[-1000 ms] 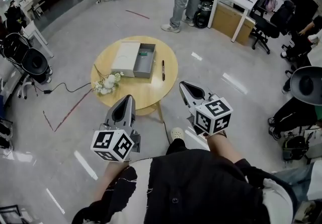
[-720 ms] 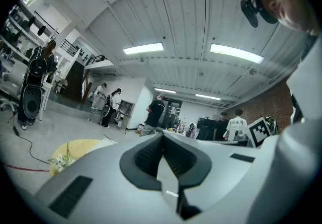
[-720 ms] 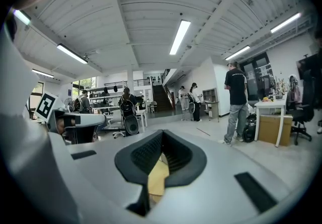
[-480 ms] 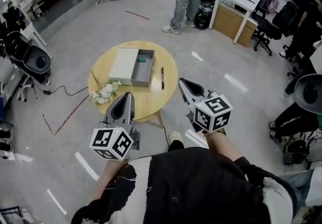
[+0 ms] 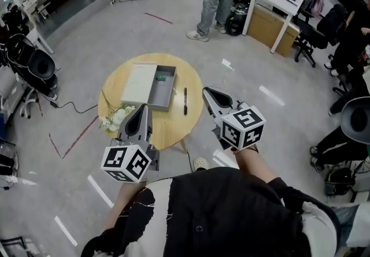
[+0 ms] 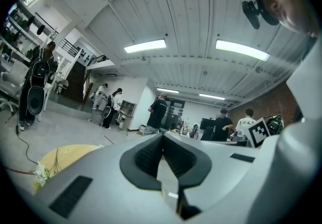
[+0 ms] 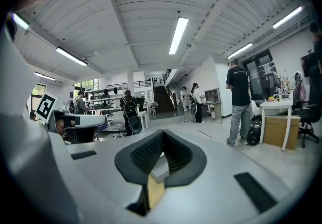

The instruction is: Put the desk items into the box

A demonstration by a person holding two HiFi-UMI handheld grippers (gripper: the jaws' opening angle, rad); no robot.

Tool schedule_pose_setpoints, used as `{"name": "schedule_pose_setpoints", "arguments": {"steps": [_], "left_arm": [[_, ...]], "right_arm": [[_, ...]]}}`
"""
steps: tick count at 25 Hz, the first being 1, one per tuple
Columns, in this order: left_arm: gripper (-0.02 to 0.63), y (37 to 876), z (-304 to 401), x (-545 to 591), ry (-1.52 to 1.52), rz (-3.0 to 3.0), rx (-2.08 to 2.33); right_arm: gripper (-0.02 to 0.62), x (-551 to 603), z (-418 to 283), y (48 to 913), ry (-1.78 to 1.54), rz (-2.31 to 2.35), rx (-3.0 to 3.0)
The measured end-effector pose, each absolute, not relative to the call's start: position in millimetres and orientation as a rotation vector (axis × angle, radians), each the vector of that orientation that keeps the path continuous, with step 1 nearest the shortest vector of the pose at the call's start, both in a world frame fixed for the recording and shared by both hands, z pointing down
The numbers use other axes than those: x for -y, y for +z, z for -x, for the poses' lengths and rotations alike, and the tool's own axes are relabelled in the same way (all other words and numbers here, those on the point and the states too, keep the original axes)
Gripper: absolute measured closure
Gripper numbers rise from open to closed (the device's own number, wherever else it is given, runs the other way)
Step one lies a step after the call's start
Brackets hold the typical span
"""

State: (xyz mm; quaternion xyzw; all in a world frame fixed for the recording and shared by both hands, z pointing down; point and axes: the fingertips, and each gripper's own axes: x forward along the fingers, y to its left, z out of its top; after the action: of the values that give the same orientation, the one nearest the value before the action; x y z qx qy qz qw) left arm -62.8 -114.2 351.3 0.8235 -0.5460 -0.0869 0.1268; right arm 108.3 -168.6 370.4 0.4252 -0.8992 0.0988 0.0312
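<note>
Table (image 5: 193, 79) sits lower in the head view than a second ago, both grippers now nearer its near edge. Head view: open grey box (image 5: 162, 89) on the round wooden table, its white lid (image 5: 139, 82) touching its left side, small green item (image 5: 162, 78) inside at the box's far end. Black pen (image 5: 185, 101) lies on the table just right of the box, not touching it. White flowers (image 5: 115, 117) at the table's left edge. Left gripper (image 5: 144, 108) tip overlaps the near edge, right gripper (image 5: 206, 91) off the table's right side, both held above it. Left gripper view: left gripper (image 6: 163, 136) jaws pressed together, nothing between; table edge (image 6: 68, 153) and flowers (image 6: 42, 171) low left. Right gripper view: right gripper (image 7: 162, 135) jaws pressed together, empty, aimed across the room, table not visible.
</note>
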Motion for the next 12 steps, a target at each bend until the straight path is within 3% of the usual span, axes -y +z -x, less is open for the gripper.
{"name": "schedule_pose_setpoints", "arguments": {"steps": [12], "left_arm": [[0.595,360,61,187,-0.276,-2.333,1.635]], "right_arm": [[0.591,252,-111,382,0.325,-1.240,2.772]]}}
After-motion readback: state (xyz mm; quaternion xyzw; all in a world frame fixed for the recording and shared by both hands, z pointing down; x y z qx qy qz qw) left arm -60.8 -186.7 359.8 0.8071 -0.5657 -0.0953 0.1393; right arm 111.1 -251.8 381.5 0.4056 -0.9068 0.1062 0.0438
